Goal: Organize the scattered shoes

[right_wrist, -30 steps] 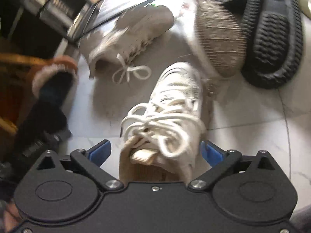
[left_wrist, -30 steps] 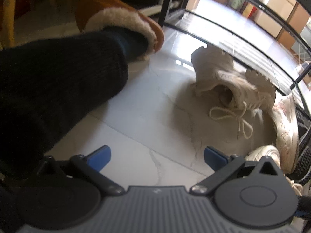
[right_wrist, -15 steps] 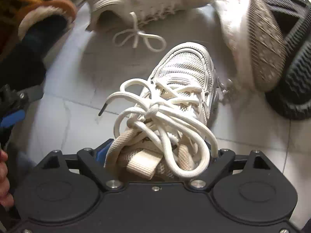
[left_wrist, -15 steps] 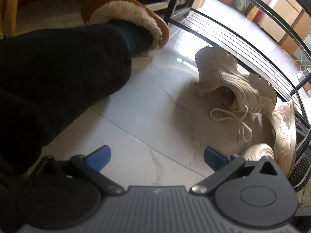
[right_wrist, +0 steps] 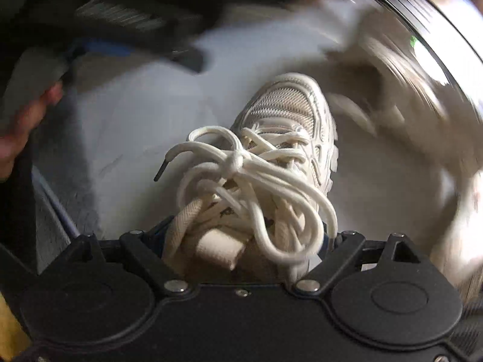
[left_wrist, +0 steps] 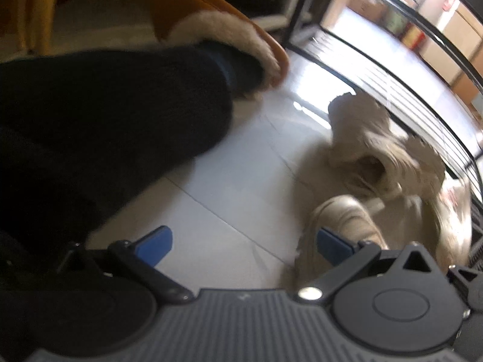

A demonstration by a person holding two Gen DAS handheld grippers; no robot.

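My right gripper (right_wrist: pixel 244 238) is shut on a white laced sneaker (right_wrist: pixel 286 114), gripping it at the heel and tongue with the toe pointing away. The sneaker stays sharp while the floor behind it blurs. In the left wrist view that same sneaker (left_wrist: pixel 344 220) shows just beyond the right blue pad. A beige sneaker (left_wrist: pixel 371 150) lies on its side past it, in front of the rack. My left gripper (left_wrist: pixel 244 242) hangs open over bare white tile with nothing between its fingers.
A person's leg in dark trousers (left_wrist: pixel 105 126) with an orange fleece-lined slipper (left_wrist: pixel 217 30) fills the left. A black wire shoe rack (left_wrist: pixel 392 69) runs along the right. Yellow chair legs (left_wrist: pixel 39 15) stand behind. A hand (right_wrist: pixel 24 120) shows at left.
My right gripper closed on the white sneaker, rolled, and carried it sideways across the floor. In the left wrist view the sneaker has moved in beside the right pad. My left gripper barely moved.
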